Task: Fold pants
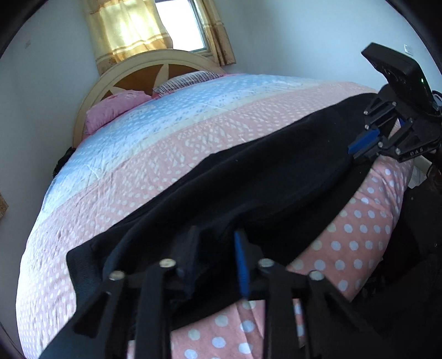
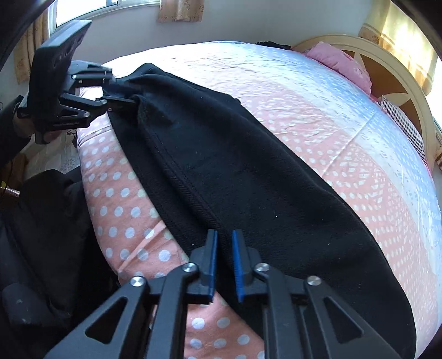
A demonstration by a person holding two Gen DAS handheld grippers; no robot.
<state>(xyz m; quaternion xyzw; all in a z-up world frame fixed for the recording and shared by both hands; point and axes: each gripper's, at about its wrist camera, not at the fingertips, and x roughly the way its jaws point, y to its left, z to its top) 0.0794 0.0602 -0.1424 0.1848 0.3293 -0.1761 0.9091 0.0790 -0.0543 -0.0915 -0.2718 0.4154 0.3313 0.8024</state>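
Black pants [image 1: 248, 176] lie stretched along the near edge of the bed [image 1: 154, 154], folded lengthwise. My left gripper [image 1: 215, 248] is shut on one end of the pants, with cloth bunched between its blue pads. It also shows in the right wrist view [image 2: 129, 91], clamped on that far end. My right gripper [image 2: 223, 248] is shut on the other end of the pants [image 2: 221, 165], a fold pinched between its pads. It shows in the left wrist view [image 1: 362, 143] at the far right end of the garment.
The bed has a pink dotted and pale blue quilt [image 2: 345, 116]. Pink pillows [image 1: 116, 107] and a striped pillow [image 1: 187, 80] lie by the cream headboard [image 1: 138, 66]. A curtained window [image 1: 154, 24] is behind. Dark items sit on the floor beside the bed [image 2: 47, 221].
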